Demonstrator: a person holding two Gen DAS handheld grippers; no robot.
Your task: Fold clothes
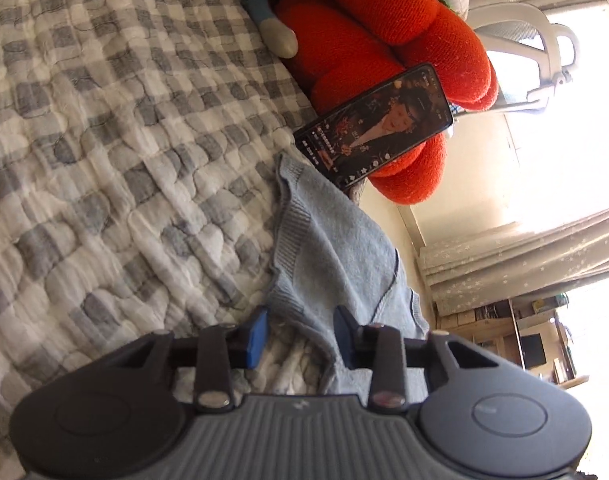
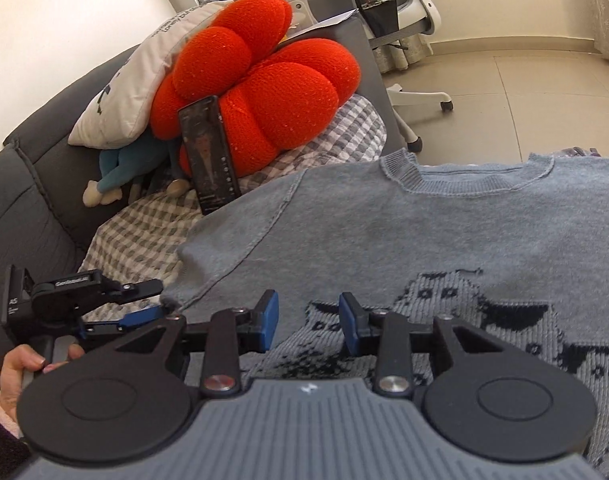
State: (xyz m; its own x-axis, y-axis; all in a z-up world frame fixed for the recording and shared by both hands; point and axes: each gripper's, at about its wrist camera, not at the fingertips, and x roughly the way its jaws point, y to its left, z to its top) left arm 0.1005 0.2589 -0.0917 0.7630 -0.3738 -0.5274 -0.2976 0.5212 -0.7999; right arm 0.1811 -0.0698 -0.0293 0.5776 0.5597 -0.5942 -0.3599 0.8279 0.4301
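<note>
A light blue-grey knit sweater (image 2: 404, 232) with a dark animal pattern lies spread flat on the checked quilt (image 2: 144, 224), collar toward the far edge. My right gripper (image 2: 309, 322) is open and empty just above the sweater's patterned chest. My left gripper (image 1: 300, 334) is open at the sweater's left edge, with a ribbed cuff or hem of the sweater (image 1: 328, 256) lying between and ahead of its fingers. The left gripper also shows in the right wrist view (image 2: 152, 300), at the sweater's folded sleeve, held by a hand.
A phone (image 2: 210, 156) with a lit screen leans against a red cushion (image 2: 264, 92) at the sofa's end. A white pillow (image 2: 144, 80) and a blue plush toy (image 2: 120, 176) lie behind. A white office chair (image 2: 404, 20) stands on the tiled floor beyond.
</note>
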